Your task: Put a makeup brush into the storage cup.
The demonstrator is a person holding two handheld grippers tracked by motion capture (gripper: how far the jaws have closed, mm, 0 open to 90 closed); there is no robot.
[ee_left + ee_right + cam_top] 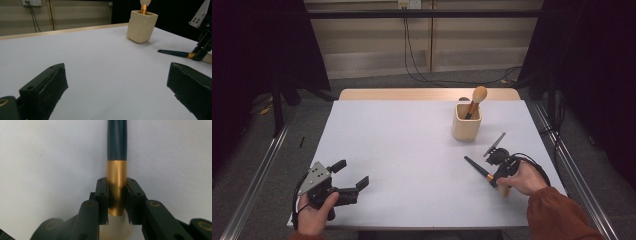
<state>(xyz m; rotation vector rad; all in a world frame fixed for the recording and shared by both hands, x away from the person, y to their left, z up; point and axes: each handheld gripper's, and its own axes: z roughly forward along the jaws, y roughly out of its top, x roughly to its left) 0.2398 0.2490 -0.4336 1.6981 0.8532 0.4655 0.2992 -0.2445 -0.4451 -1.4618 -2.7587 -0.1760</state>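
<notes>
Left tool lower left, jaws spread, idle | right tool, my jaws pinching dark-handled brush at gold ferrule, lower right on desk, likely for lifting | cup upper right holds another brush.

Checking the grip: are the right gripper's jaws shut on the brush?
Shut: the right gripper clamps the brush at its gold band.

A: Brush: which finishes?
B: Glossy dark handle, satin gold metal ferrule, pale soft bristles.
A: Table and cup?
B: Matt white top with wood-look edge; cup matt cream, slightly uneven
</notes>
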